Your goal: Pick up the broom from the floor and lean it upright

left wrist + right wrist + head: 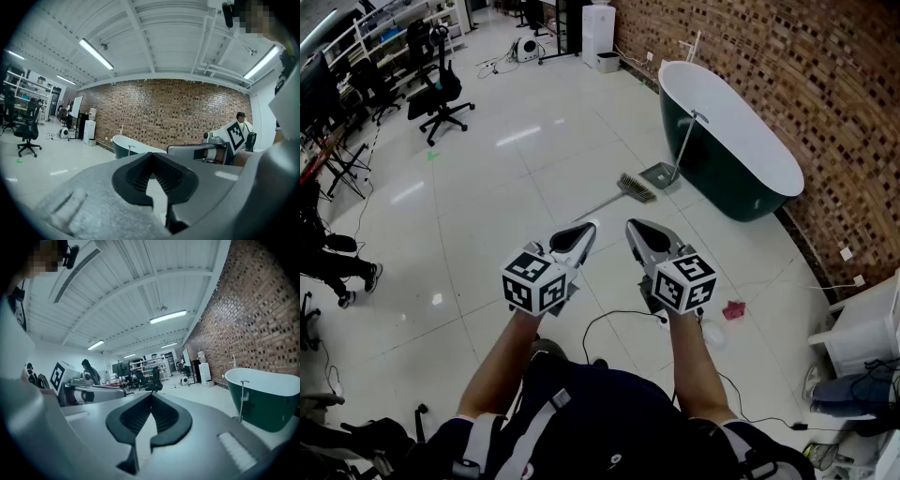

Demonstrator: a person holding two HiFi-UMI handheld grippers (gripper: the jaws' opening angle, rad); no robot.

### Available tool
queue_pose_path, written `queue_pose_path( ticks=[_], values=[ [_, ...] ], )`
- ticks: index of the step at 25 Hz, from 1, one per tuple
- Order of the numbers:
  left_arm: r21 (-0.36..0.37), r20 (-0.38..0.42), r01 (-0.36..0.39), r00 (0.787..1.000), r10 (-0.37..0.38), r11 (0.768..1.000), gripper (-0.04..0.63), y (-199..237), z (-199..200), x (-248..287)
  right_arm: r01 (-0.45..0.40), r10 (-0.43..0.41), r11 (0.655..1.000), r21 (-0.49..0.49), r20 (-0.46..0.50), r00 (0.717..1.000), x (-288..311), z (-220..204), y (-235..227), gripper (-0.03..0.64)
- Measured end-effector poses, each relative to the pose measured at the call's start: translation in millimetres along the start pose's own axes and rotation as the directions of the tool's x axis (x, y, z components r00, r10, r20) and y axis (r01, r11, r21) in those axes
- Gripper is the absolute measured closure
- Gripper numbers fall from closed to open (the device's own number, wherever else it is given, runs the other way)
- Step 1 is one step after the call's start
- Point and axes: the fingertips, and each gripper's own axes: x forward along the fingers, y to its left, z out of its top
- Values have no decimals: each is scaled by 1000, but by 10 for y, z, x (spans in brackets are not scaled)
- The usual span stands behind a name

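Observation:
The broom [630,190] lies flat on the white tiled floor, its dark brush head toward the bathtub [727,141] and its pale handle running back toward me. Both grippers are held side by side at waist height, well short of the broom. My left gripper [584,228] is shut with nothing in it, and so is my right gripper [634,226]. In the left gripper view the left gripper [151,156] has its tips together, with the bathtub [125,146] beyond. The right gripper view shows the right gripper [151,395] with its tips together too. The broom appears in neither gripper view.
A long-handled dustpan [662,174] leans against the dark green bathtub by the brick wall [825,84]. A black cable [614,319] and a small red thing [733,309] lie near my feet. An office chair [441,94] stands at the far left, a white bench [862,328] at the right.

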Motion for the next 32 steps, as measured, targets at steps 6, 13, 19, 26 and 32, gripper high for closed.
queue_pose_path(
  ticks=[6,13,19,26,32],
  values=[
    [-3,-7,-4,1000,4,1000,595,338,49,127,9,-9,1000,3,-1,1000,303,61,-179,615],
    [-13,-41,-1,999,1,1000,595,919,-83,386,28,-27,1000,13,-49,998,812,-13,-396,615],
    [-45,-43,28,999,-30,999,595,1647,-55,744,60,-58,998,13,-101,993,1418,5,-732,615],
    [-75,-27,39,999,-41,996,595,2565,127,849,90,-88,996,8,-115,989,2248,203,-903,615],
    [-83,-17,40,999,-41,996,595,3029,207,996,88,-90,996,-18,-136,987,2746,273,-1015,615]
  ],
)
